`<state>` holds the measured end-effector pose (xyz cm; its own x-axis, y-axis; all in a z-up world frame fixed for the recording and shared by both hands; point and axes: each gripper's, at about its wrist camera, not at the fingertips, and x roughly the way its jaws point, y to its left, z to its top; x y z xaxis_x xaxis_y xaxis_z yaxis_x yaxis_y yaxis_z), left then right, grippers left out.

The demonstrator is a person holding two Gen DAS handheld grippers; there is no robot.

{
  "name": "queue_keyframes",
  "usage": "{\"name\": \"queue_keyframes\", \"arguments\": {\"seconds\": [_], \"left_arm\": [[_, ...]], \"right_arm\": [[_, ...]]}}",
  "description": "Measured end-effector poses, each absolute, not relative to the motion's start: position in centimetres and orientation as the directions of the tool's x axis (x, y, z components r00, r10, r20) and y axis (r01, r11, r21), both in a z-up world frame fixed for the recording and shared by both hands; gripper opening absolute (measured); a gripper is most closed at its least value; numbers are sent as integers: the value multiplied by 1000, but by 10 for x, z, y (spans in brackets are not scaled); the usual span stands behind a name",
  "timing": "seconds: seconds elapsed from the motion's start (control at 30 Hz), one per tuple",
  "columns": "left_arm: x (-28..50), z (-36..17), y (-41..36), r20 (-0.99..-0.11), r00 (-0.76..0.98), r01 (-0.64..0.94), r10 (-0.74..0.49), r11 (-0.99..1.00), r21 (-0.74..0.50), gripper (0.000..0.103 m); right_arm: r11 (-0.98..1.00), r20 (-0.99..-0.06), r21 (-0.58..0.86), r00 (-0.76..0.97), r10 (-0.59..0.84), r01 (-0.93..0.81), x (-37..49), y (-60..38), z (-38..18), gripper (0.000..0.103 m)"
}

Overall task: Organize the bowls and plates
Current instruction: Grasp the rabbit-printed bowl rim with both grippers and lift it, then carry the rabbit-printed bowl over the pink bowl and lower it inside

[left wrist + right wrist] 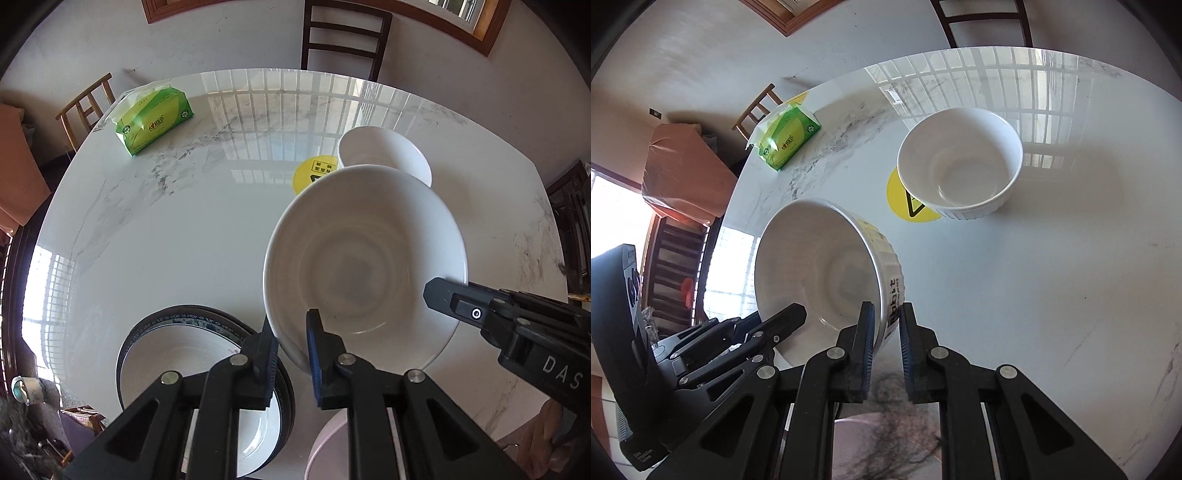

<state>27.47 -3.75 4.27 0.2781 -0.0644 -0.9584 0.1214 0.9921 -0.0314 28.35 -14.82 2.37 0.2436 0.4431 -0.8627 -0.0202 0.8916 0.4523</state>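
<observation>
1. Large white bowl [365, 258]. We hold it by the rim on two opposite sides and tilted, clear of the marble table [184, 229]; its ribbed outer wall with printed lettering shows in the right wrist view. We judge the double hold is there because a wide, deep bowl gripped at one edge alone would swing.

2. Left gripper [291, 354]. Its pads are clamped on the near rim of the large white bowl, one pad inside and one outside the wall.

3. Right gripper [886, 343]. It is likewise pinched on the bowl's wall at the far side from the left one; in the left wrist view its finger tip lies over the rim.

4. Second white bowl [960, 166]. It stands upright on the table, partly over a yellow sticker [899, 201], well apart from both grippers. We take it as the likely nesting partner for the carried bowl, though which goes into which we cannot tell.

5. Blue-rimmed plates [177, 343]. They sit stacked near the table's edge, under the left gripper, already gathered as a set.

6. Pink dish [328, 450]. Only a part shows beneath the left gripper; its kind is unclear.

7. Green tissue pack [155, 118]. It lies at the far side, outside the task.
</observation>
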Motion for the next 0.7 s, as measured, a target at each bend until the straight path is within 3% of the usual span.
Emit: {"name": "queue_keyframes", "arguments": {"seconds": [0.7], "left_arm": [[139,91,-64,-941,329,197,-77,980,-11,17]], "right_arm": [[892,-837,447,318,446,-75,163,-171,80,13]]}}
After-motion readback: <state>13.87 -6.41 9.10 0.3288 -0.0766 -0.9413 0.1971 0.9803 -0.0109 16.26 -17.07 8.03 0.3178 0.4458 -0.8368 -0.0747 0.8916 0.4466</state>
